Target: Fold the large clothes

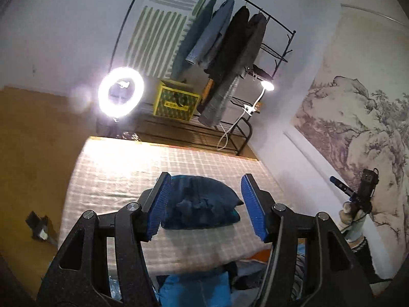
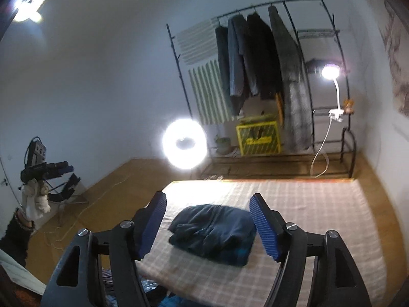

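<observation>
Folded dark-blue garment laid on a checked mattress, both grippers raised above it with nothing held.

The dark-blue garment [image 1: 202, 204] [image 2: 214, 230], soft and fleecy with rumpled folds on top, is seen as a thick rounded bundle near the middle of the mattress [image 1: 115, 168] [image 2: 319, 204], which is covered in pale checked cloth. The left gripper [image 1: 207, 204] is held above the garment, its ribbed blue pads [image 1: 161, 204] spread apart and clear of the fabric; the right gripper [image 2: 209, 225] is likewise spread, with ribbed blue pads [image 2: 265, 227] and nothing between them. Beyond the far edge of the mattress a glowing ring light [image 1: 121, 90] [image 2: 184, 144], a yellow patterned box [image 1: 176, 101] [image 2: 259, 139] and a black metal clothes rack [image 1: 278, 51] [image 2: 340, 58] hung with dark coats are seen.
</observation>
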`<state>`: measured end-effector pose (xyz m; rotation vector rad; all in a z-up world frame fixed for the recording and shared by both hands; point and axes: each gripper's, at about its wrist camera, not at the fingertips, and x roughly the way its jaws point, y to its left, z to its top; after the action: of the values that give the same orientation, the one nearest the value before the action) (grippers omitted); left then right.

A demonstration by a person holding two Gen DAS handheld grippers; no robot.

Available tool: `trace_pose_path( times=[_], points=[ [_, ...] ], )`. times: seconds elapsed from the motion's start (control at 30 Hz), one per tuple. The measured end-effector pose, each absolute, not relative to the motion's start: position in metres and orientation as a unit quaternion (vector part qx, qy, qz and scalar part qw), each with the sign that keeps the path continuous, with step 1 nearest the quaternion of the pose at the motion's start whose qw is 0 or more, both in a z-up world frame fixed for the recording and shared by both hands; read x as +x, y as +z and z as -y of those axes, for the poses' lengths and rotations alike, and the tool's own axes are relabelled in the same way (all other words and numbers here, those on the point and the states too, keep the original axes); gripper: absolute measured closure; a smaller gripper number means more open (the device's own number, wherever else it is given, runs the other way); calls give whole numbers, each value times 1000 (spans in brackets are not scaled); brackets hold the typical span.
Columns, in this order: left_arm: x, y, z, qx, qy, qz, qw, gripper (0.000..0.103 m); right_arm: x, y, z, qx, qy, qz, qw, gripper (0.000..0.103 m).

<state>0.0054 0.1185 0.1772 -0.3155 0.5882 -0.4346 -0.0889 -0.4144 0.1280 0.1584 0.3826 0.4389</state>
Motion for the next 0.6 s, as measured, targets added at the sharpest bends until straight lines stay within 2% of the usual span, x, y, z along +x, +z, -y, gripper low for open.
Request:
trace_pose_path(
  times=[0.17, 0.4, 0.6],
  points=[
    [33, 114, -100, -175, -228, -324, 901, 45, -63, 90, 412, 97, 208, -228, 946, 32],
    [108, -32, -61, -263, -231, -402, 846, 45, -1, -10, 378, 150, 222, -306, 914, 32],
    [161, -126, -25, -277, -217, -463, 813, 45, 48, -77, 337, 163, 230, -366, 887, 31]
  ],
)
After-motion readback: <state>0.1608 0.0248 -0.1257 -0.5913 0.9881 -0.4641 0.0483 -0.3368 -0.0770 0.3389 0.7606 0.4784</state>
